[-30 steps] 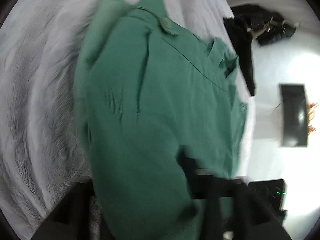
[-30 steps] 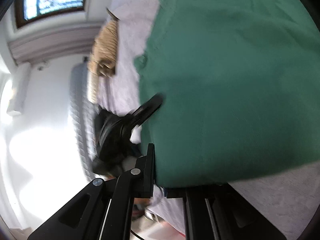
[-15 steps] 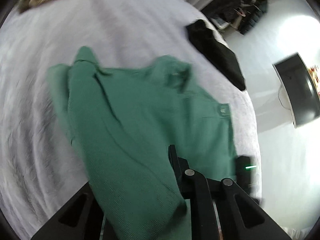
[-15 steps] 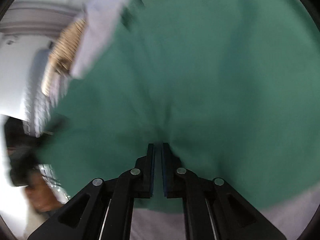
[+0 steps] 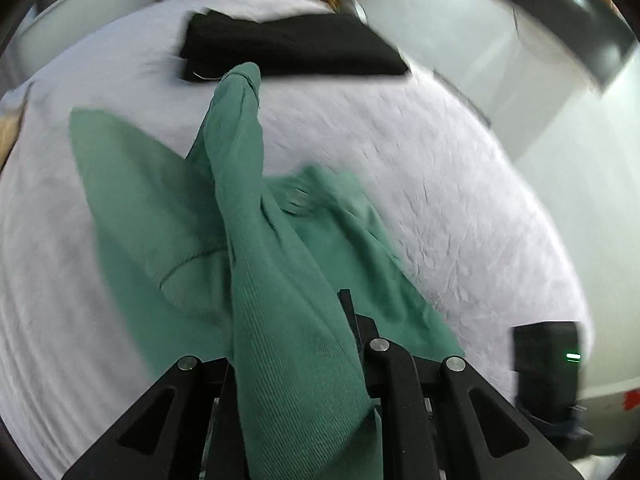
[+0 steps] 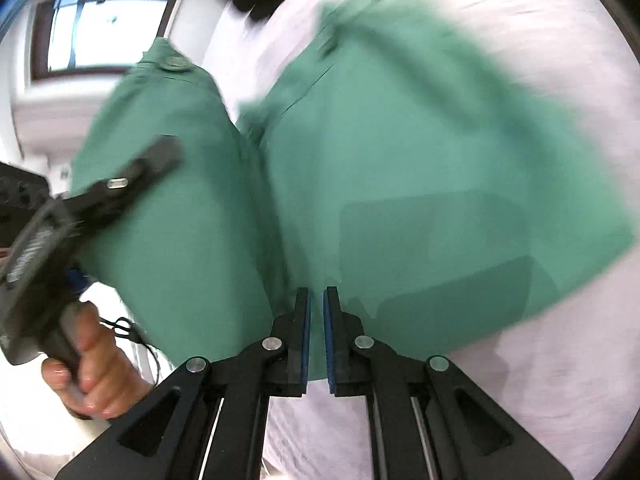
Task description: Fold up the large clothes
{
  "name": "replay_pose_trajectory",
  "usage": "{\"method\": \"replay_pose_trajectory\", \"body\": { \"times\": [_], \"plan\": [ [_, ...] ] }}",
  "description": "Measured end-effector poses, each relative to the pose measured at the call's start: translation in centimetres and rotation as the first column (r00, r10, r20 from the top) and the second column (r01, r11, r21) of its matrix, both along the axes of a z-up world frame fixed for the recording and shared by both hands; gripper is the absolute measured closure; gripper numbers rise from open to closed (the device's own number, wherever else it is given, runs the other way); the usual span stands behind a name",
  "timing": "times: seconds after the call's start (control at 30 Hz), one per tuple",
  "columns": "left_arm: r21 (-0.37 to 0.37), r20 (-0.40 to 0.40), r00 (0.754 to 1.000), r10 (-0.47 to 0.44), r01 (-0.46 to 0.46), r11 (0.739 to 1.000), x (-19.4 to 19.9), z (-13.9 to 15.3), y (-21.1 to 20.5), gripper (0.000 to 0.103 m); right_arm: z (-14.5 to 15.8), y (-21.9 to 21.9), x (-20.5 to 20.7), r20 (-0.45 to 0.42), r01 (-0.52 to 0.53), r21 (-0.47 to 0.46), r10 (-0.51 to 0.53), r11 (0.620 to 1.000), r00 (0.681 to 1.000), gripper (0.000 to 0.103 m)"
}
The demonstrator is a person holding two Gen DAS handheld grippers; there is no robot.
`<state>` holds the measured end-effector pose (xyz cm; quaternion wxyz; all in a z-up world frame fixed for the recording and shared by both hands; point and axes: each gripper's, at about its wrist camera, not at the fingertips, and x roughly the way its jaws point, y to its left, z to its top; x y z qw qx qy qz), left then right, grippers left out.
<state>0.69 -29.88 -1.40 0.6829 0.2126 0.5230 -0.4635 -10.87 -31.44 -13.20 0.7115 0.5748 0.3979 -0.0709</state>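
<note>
A large green garment [image 5: 168,240] lies partly spread on the white bed sheet [image 5: 460,200]. One ridge of it rises from the bed into my left gripper [image 5: 296,344], which is shut on the cloth. The fabric hides the left finger. In the right wrist view the garment [image 6: 420,140] fills most of the picture, blurred. My right gripper [image 6: 317,320] is shut on its near edge, blue pads almost together with green cloth between them. The left gripper [image 6: 120,184] shows at the left of that view, held by a hand [image 6: 88,368], with a hanging green panel behind it.
A folded black garment [image 5: 292,48] lies at the far side of the bed. A black device with a green light [image 5: 548,360] stands at the bed's right edge. A dark screen [image 5: 560,12] hangs on the white wall. A window [image 6: 108,32] is behind.
My left gripper has risen, swung across and rolled, drawing a ridge of green cloth up with it. My right gripper has moved sideways with the cloth, and the left gripper has come back into its view.
</note>
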Motion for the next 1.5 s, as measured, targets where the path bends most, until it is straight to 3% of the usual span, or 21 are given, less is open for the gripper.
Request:
{"method": "replay_pose_trajectory", "body": {
  "times": [0.07,0.13,0.23,0.33,0.37,0.5,0.53,0.6,0.67,0.7,0.73,0.9,1.0,1.07,1.17,1.27,1.33,1.37,1.4,1.47,1.5],
  "plan": [
    [0.075,0.034,0.999,-0.021,0.018,0.997,-2.1,-2.8,-2.8,0.086,-1.3,-1.5,-1.9,-0.016,0.048,0.041,-0.048,0.998,0.999,0.093],
    [0.128,0.065,0.997,-0.041,0.032,0.991,-3.7,-4.8,-4.5,0.071,-2.4,-2.2,-3.2,-0.020,0.081,0.076,-0.079,0.994,0.997,0.093],
    [0.098,0.036,0.999,-0.034,0.030,0.995,-4.7,-5.0,-4.6,0.043,-3.1,-2.5,-4.2,-0.011,0.096,0.097,-0.095,0.991,0.995,0.093],
    [0.031,0.026,0.998,-0.053,0.053,0.998,-5.9,-3.4,-4.8,0.022,-3.5,-2.6,-3.9,-0.011,0.103,0.110,-0.103,0.989,0.995,0.093],
    [0.005,0.022,0.998,-0.065,0.065,0.998,-6.4,-2.8,-5.2,0.021,-3.9,-2.8,-2.3,-0.013,0.106,0.112,-0.105,0.988,0.994,0.093],
    [-0.104,-0.052,0.997,-0.050,0.044,0.994,-6.0,-0.1,-3.7,0.021,-3.3,-4.7,-3.7,-0.028,0.098,0.078,-0.096,0.992,0.995,0.093],
    [-0.122,-0.055,0.998,-0.029,0.022,0.992,-5.5,0.7,-2.7,0.021,-3.0,-4.9,-3.7,-0.031,0.097,0.066,-0.095,0.993,0.995,0.088],
    [-0.142,-0.035,0.999,0.015,-0.020,0.990,-4.2,2.0,-0.3,0.021,-1.5,-4.5,-3.8,-0.020,0.102,0.052,-0.101,0.993,0.995,0.055],
    [-0.115,0.004,0.997,0.074,-0.073,0.991,-2.5,2.5,2.5,0.020,-0.6,-4.3,-4.8,0.015,0.102,0.048,-0.102,0.994,0.995,0.042],
    [-0.097,0.021,0.994,0.104,-0.101,0.990,-1.8,2.4,3.9,0.004,-0.1,-4.5,-4.8,0.018,0.096,0.042,-0.097,0.994,0.995,0.042],
    [-0.085,0.044,0.989,0.142,-0.138,0.987,-1.1,2.5,5.5,0.000,0.2,-4.3,-5.0,0.016,0.090,0.033,-0.091,0.995,0.996,0.042],
    [-0.011,0.121,0.959,0.257,-0.258,0.966,0.4,1.1,13.5,0.000,2.3,-3.5,-4.1,0.000,0.053,-0.038,-0.054,0.998,0.999,0.038],
    [0.055,0.163,0.961,0.222,-0.233,0.971,-2.2,-0.4,16.1,0.000,4.2,-3.2,-2.2,-0.016,-0.007,-0.141,0.005,0.990,1.000,0.029],
    [0.094,0.158,0.971,0.180,-0.196,0.976,-4.6,-1.7,17.3,0.000,5.5,-2.7,-0.5,-0.045,-0.077,-0.231,0.069,0.970,0.997,0.029],
    [0.142,0.126,0.982,0.140,-0.158,0.977,-8.0,-3.9,16.9,0.000,6.1,-1.5,2.9,-0.156,-0.193,-0.355,0.146,0.915,0.977,0.029],
    [0.157,0.182,0.968,0.173,-0.203,0.967,-9.3,-5.6,15.5,0.000,5.5,-0.8,6.0,-0.250,-0.271,-0.418,0.177,0.867,0.952,0.029],
    [0.166,0.222,0.942,0.250,-0.289,0.943,-8.3,-6.3,15.0,0.000,5.4,-0.9,7.3,-0.304,-0.291,-0.466,0.157,0.836,0.940,0.033],
    [0.154,0.222,0.924,0.312,-0.350,0.924,-7.2,-6.4,15.3,0.000,5.6,-1.3,7.3,-0.303,-0.267,-0.482,0.127,0.834,0.944,0.072],
    [0.146,0.211,0.911,0.354,-0.387,0.911,-6.4,-6.4,15.7,0.000,6.0,-1.9,6.8,-0.274,-0.222,-0.473,0.097,0.852,0.957,0.098],
    [0.123,0.168,0.900,0.403,-0.425,0.897,-5.5,-6.3,16.9,0.000,7.5,-3.4,3.7,-0.112,-0.040,-0.419,-0.008,0.907,0.994,0.098],
    [0.120,0.169,0.898,0.406,-0.427,0.896,-5.6,-6.2,17.4,0.000,7.8,-4.1,1.8,-0.073,0.037,-0.390,-0.071,0.920,0.995,0.098]
  ]
}}
